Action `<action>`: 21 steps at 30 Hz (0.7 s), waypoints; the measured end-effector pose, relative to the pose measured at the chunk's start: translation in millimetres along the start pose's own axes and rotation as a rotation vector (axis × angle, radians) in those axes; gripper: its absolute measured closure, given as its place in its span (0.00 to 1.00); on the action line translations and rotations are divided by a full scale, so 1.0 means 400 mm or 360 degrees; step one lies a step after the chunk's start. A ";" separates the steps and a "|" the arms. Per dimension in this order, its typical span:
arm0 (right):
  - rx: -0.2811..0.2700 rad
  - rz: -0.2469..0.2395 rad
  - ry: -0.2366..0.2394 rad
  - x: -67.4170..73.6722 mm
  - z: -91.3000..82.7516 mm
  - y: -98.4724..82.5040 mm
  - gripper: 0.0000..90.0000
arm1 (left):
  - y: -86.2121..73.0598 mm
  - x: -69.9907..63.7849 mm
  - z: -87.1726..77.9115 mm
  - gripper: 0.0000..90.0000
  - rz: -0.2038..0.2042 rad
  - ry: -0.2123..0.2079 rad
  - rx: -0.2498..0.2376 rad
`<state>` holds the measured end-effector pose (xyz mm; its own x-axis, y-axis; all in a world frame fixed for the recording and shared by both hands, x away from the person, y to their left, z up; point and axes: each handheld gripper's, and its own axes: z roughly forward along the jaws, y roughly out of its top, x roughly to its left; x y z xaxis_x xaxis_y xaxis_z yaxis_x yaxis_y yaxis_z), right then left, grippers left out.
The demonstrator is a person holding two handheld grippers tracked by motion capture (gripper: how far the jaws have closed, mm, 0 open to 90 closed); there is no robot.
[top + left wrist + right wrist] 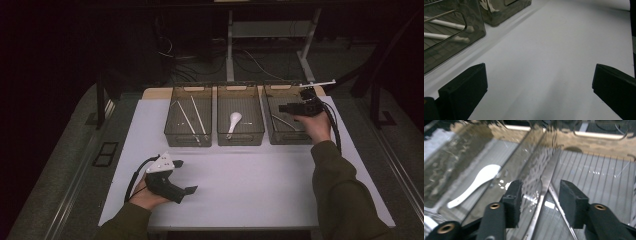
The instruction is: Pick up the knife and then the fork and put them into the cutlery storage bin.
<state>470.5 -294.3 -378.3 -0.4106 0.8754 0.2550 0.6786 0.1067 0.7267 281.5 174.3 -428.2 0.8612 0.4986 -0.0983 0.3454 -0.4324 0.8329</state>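
Cutlery is sorted by type here: right tool, jaws apart, hovers over the metal knife lying in the three o'clock bin. Left tool, jaws wide, rests on worktop at seven o'clock.

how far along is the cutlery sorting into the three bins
Done, it seems: chopsticks lie in the left bin, a white spoon in the middle bin, and metal knives in the right bin. In hand: the right gripper hangs over the knives, fingers apart, gripping nothing. Left: apparently nothing; the white table looks bare beside the open left gripper.
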 end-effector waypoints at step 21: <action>-0.0220 -0.0187 0.0055 0.055 -0.137 -0.068 0.23 | 0.003 -0.002 0.000 0.00 0.0011 0.0000 -0.0011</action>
<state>409.8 -304.0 -357.4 -0.5044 0.8438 0.1831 0.5358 0.1395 0.8328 281.2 173.6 -427.1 0.8637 0.4955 -0.0926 0.3367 -0.4305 0.8374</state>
